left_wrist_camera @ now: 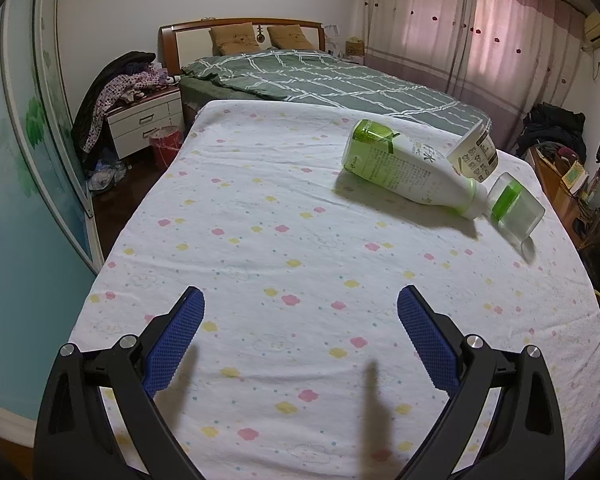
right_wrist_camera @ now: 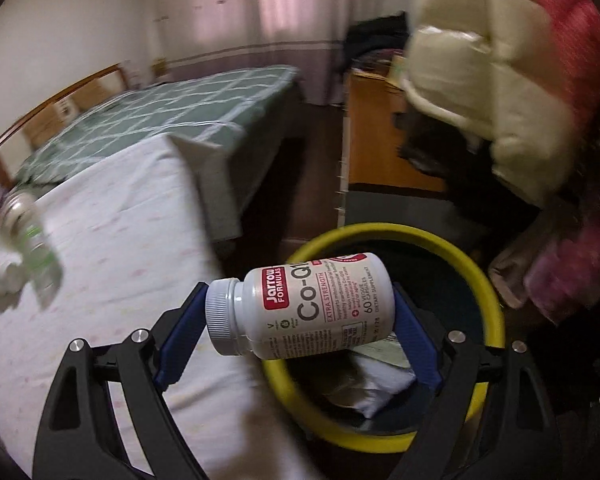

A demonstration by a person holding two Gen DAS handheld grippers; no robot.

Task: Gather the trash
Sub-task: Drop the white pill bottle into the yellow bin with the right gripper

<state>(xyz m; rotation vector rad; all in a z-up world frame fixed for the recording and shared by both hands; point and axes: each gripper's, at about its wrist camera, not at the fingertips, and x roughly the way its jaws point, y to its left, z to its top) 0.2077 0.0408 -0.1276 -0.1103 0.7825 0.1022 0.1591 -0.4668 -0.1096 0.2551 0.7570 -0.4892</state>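
My right gripper (right_wrist_camera: 300, 298) is shut on a white supplement bottle (right_wrist_camera: 312, 308), one pad on its ribbed cap and the other on its base. The bottle lies sideways above the yellow-rimmed bin (right_wrist_camera: 488, 280), partly over the edge of the cloth-covered table. My left gripper (left_wrist_camera: 300, 300) hovers open over the flowered cloth (left_wrist_camera: 260, 240) with nothing between its blue pads. Farther right on the cloth lie a green-and-white bottle (left_wrist_camera: 404, 168), a white tub (left_wrist_camera: 476, 152) and a clear cup with a green band (left_wrist_camera: 516, 204).
Crumpled white paper (right_wrist_camera: 380, 388) lies inside the bin. A person's cream puffy sleeve (right_wrist_camera: 480, 60) is at the upper right. A bed with a green checked cover (left_wrist_camera: 320, 80) stands beyond the table, with a nightstand (left_wrist_camera: 144, 124) and red bucket (left_wrist_camera: 166, 146) to its left.
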